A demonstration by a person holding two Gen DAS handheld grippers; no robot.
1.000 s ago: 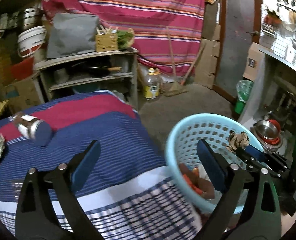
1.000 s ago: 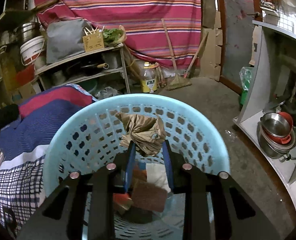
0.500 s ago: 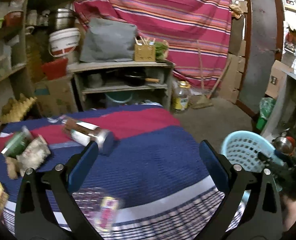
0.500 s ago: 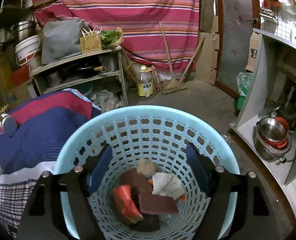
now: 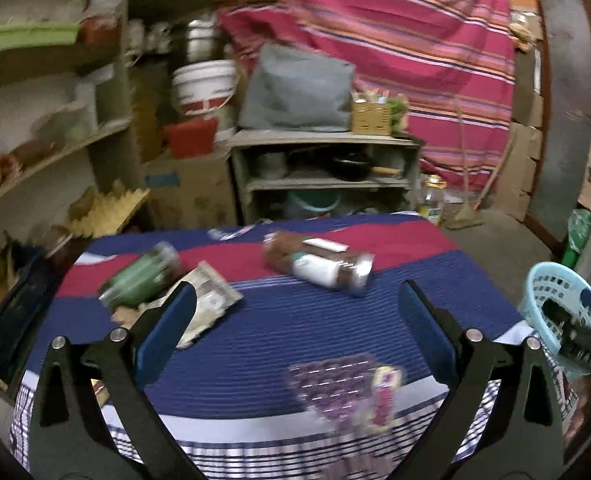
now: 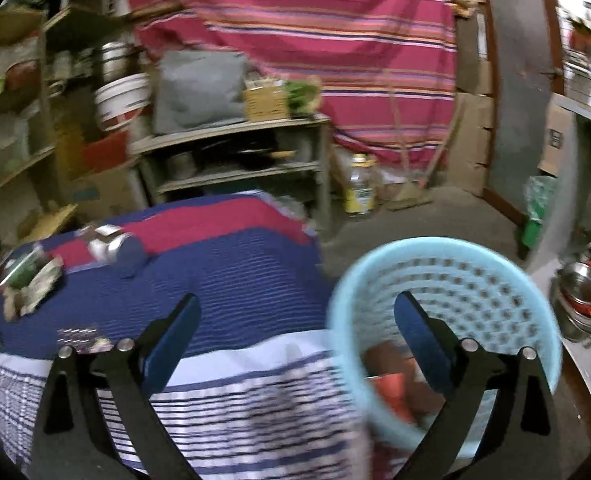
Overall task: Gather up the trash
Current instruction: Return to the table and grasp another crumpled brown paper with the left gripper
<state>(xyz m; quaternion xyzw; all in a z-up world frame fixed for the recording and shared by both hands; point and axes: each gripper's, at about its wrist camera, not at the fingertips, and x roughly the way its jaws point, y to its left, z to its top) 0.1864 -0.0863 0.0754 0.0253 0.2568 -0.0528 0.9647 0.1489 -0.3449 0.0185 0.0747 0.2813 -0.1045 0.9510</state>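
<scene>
Trash is lying on the striped surface (image 5: 279,332): a clear wrapper (image 5: 347,384) nearest, a brown bottle (image 5: 319,266) and green can (image 5: 141,278) beyond; the blue basket (image 6: 447,264) is sitting beside it, already holding scraps; the right gripper (image 6: 295,336) has just been opening its fingers, nothing between them; the left gripper (image 5: 295,328) is gaping empty over the wrapper; next: descending onto it and closing.
</scene>
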